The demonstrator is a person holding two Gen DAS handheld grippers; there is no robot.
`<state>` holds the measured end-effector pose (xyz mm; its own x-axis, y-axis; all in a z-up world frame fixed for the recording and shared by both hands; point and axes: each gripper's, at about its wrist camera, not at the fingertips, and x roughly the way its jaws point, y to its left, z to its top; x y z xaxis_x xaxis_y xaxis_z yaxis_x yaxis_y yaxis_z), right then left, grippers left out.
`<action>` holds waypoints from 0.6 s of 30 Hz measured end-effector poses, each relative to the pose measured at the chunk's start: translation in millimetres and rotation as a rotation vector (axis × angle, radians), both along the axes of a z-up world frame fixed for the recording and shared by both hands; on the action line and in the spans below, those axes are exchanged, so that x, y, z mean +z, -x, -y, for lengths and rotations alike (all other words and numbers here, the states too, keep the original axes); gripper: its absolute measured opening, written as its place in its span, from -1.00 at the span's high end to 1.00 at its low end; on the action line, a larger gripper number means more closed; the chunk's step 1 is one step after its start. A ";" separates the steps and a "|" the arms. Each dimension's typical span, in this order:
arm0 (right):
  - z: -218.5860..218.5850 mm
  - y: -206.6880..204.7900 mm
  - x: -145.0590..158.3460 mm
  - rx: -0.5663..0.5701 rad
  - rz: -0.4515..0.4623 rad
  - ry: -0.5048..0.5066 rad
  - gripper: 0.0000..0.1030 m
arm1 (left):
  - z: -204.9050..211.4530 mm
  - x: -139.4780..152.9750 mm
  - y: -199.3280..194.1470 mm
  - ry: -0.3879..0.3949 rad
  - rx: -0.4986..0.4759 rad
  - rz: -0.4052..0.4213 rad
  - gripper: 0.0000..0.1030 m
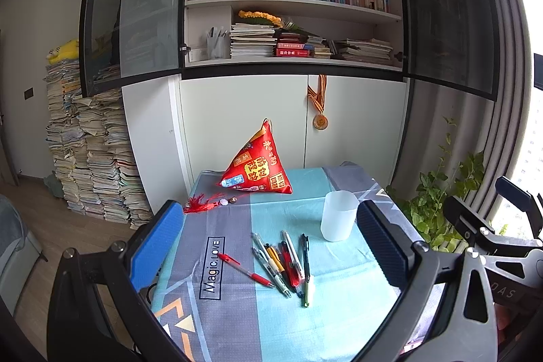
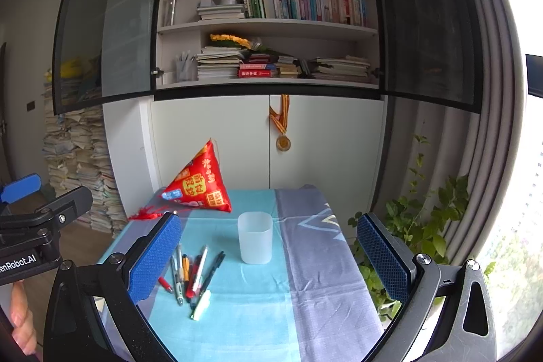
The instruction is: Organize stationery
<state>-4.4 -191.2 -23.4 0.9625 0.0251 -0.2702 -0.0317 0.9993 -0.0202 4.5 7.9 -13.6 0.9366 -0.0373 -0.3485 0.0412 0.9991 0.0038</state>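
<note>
A loose cluster of pens (image 1: 288,263) lies mid-frame on the cloth-covered table (image 1: 339,311), a red pen (image 1: 245,269) just left of it and the frosted cup (image 1: 338,215) upright to its upper right. Bare cloth fills the lower frame. Left gripper (image 1: 271,246) and right gripper (image 2: 268,260) hover spread wide, holding nothing.

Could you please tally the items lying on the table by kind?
Pens: about 7, overlapping
Highlighter: 1
Translucent cup: 1
Red pyramid pouch: 1
Red tassel: 1
Total: about 11
</note>
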 end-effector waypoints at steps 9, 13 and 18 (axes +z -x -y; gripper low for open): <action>-7.1 -13.6 -13.4 -0.003 -0.028 -0.002 -1.00 | -0.5 -4.8 -13.3 -0.001 0.001 -0.028 -0.98; -8.2 -21.2 -16.0 -0.003 -0.047 -0.005 -1.00 | -0.6 -9.3 -20.6 -0.002 0.002 -0.044 -0.98; -6.2 -28.7 -18.3 -0.002 -0.070 -0.009 -1.00 | 0.0 -12.9 -29.2 -0.004 0.000 -0.057 -0.98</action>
